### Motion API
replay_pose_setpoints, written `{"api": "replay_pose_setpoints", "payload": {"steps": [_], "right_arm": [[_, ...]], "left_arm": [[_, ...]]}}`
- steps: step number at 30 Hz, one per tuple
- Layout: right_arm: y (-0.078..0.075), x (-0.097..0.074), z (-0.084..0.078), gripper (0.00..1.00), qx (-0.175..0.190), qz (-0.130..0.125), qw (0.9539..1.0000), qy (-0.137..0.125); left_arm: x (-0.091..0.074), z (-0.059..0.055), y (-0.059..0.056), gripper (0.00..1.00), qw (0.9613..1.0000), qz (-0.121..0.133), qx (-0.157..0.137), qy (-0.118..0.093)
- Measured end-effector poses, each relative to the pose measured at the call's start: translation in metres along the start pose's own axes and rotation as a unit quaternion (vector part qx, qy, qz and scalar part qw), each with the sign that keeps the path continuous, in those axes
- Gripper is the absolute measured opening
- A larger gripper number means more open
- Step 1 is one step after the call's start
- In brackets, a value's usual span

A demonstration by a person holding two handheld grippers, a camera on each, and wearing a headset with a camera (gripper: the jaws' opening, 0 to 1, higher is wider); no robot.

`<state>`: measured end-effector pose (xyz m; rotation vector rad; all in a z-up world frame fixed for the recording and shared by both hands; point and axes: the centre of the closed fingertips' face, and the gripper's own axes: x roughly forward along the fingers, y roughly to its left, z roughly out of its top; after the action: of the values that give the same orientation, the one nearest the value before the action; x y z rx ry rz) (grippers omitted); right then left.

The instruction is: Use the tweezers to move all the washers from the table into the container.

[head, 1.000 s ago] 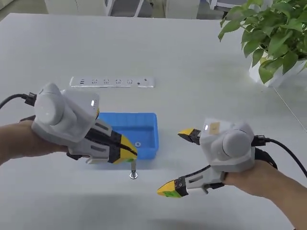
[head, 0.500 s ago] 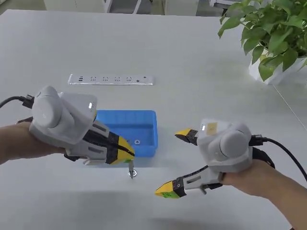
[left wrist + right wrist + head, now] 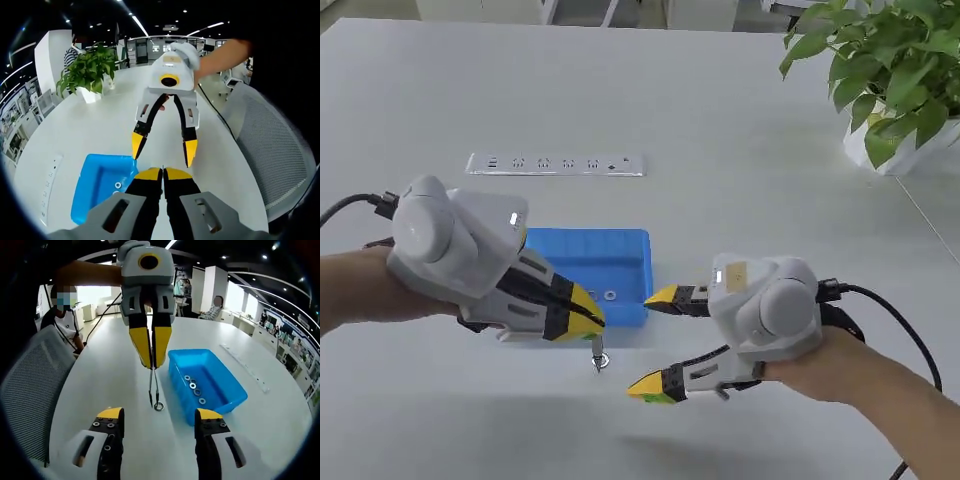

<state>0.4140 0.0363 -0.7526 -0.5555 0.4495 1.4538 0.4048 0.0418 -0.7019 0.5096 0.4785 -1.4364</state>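
Looking down in the head view, my left hand-held gripper [image 3: 585, 315], left of centre, is clamped tight on the tweezers [image 3: 597, 348], their tips down by a washer [image 3: 601, 362] on the surface [image 3: 740, 180], just below the blue container [image 3: 582, 252]. My right hand-held gripper [image 3: 655, 340], lower right, gapes wide and holds nothing. In the left gripper view, the container sits lower left. In the right gripper view, several washers [image 3: 194, 385] lie in the container, centre right; the tweezers' tips stand just beside the lone washer
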Motion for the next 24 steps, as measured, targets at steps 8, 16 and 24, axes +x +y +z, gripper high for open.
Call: {"api": "replay_pose_setpoints", "payload": {"steps": [8,16,24], "right_arm": [[0.004,0.016,0.005,0.37,-0.02,0.02,0.9996,0.0],[0.008,0.032,0.007,0.25,-0.011,0.029,0.9995,0.002],[0.008,0.043,0.004,0.18,-0.005,0.029,0.9995,0.01]], "left_arm": [[0.001,0.001,-0.001,0.05,0.9999,-0.015,0.006,0.004],[0.0,0.001,-0.001,0.05,0.9997,-0.022,0.007,0.005],[0.001,0.001,-0.002,0.05,0.9997,-0.025,0.007,0.005]]}}
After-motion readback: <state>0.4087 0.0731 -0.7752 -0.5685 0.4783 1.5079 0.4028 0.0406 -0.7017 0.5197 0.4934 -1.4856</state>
